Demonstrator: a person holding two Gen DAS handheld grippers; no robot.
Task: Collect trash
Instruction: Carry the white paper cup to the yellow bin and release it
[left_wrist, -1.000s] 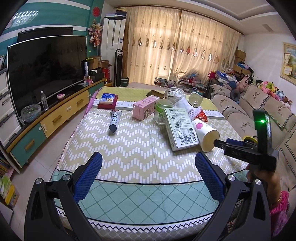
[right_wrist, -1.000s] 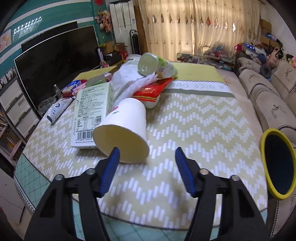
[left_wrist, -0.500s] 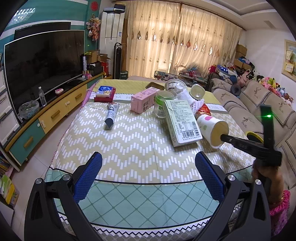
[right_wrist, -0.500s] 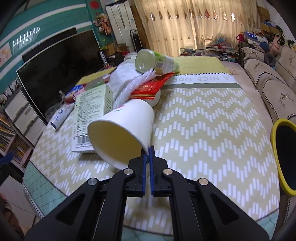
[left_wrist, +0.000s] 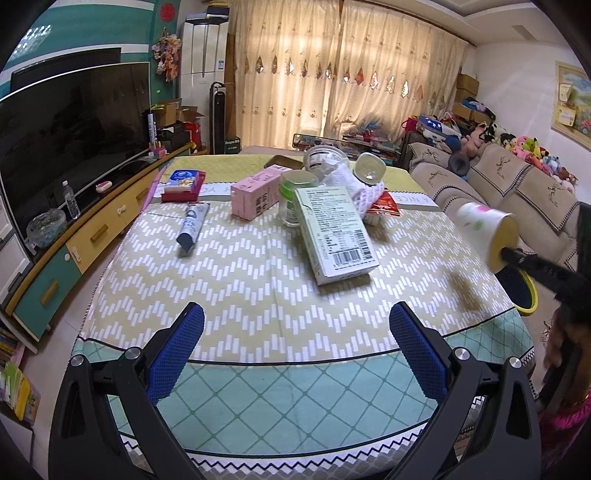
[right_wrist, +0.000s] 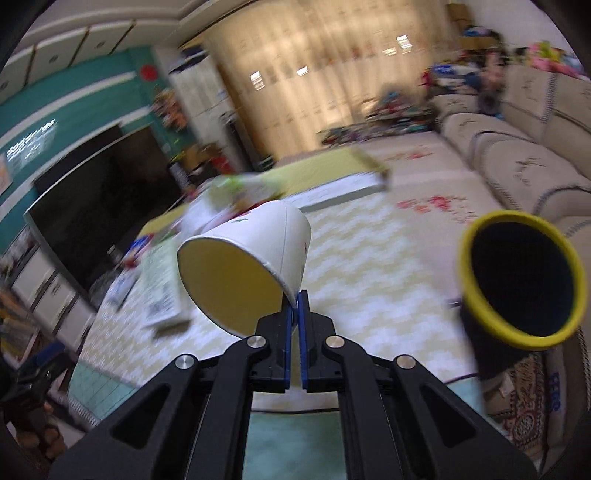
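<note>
The paper cup (right_wrist: 255, 258) hangs clear above the right edge of the surface (left_wrist: 258, 295), mouth toward the right gripper (right_wrist: 294, 314), whose fingers pinch the cup's rim. A yellow-rimmed bin (right_wrist: 521, 280) stands just right of the cup, off the surface. The left gripper (left_wrist: 295, 343) hovers over the near edge with fingers spread, nothing between them. Farther in lie a green carton (left_wrist: 332, 232), a pink box (left_wrist: 255, 195), a tube (left_wrist: 192, 229) and a jar (left_wrist: 295, 195).
</note>
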